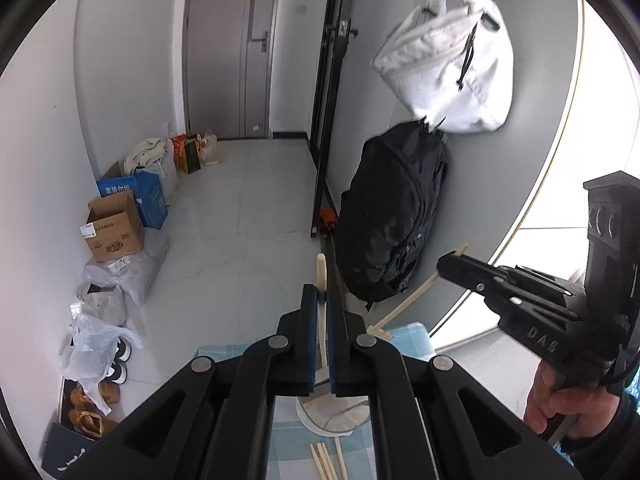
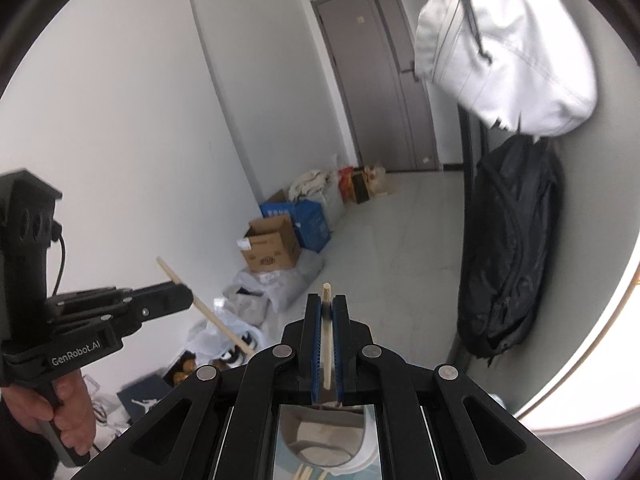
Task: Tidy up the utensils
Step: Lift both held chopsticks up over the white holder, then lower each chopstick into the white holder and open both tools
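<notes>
- The left gripper, black with blue pads, is pressed together on a pale wooden chopstick; the stick stands up between the pads and its blunt end pokes out past the fingertips.
- The right gripper, of the same black-and-blue build, is likewise clamped on its own thin pale chopstick, whose tip rises just beyond the fingertips.
- From the left wrist view, the right gripper's stick runs slantwise through the closed jaws, with its lower end near the light blue checked cloth on the surface below.
- A white rounded dish sits on that cloth, directly under the left gripper, and more loose pale sticks lie on the cloth just beside the dish, nearer the camera.
- A bare hand grips the right gripper's handle; in the other view a hand holds the left gripper's handle.
- Beyond the cloth stretches a pale tiled floor, where a black backpack leans against the grey wall and a white fabric bag hangs above the backpack.
- Across the floor from the backpack, against the white wall, stand an open brown cardboard box, a blue carton behind it, and white plastic bags.
- A grey door closes off the far end of the floor.
</notes>
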The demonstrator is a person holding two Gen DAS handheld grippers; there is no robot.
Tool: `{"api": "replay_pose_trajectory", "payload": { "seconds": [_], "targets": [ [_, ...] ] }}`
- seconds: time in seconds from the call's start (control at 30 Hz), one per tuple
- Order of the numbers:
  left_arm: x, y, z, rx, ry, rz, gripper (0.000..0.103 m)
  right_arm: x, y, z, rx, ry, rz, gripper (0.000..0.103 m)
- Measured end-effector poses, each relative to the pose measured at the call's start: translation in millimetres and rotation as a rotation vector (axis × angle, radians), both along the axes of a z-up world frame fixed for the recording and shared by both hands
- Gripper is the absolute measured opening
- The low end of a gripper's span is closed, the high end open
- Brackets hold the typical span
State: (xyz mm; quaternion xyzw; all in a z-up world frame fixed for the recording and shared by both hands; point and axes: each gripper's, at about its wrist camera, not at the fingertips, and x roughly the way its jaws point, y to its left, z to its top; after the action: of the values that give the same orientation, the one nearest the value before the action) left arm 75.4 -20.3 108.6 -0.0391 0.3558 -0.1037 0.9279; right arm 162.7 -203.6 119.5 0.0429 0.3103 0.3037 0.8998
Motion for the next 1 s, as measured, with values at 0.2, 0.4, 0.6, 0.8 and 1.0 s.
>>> {"api": "replay_pose_trajectory", "payload": {
  "seconds": [0.2,0.4,0.6,0.8,1.0],
  "targets": [
    [15,1,-20,0.023,0.056,-0.023,0.001,17,8,-26,-0.017,0.056,0.02,0.005],
    [29,-4,-35,0.047,0.119,-0.061,0.001,32,11,-51,-0.001,0.138,0.035,0.005],
    [43,-10,-49,0.032,0.193,-0.101,0.001,36,21,-75,0.008,0.191,0.072,0.006],
    [48,8,-54,-0.102,0.237,-0.085,0.004,33,14,-90,0.041,0.232,0.049,0.024],
    [38,26,-54,-0.144,0.21,-0.005,0.043,11,-15,-78,0.111,0.161,-0.009,0.051]
  ]
}}
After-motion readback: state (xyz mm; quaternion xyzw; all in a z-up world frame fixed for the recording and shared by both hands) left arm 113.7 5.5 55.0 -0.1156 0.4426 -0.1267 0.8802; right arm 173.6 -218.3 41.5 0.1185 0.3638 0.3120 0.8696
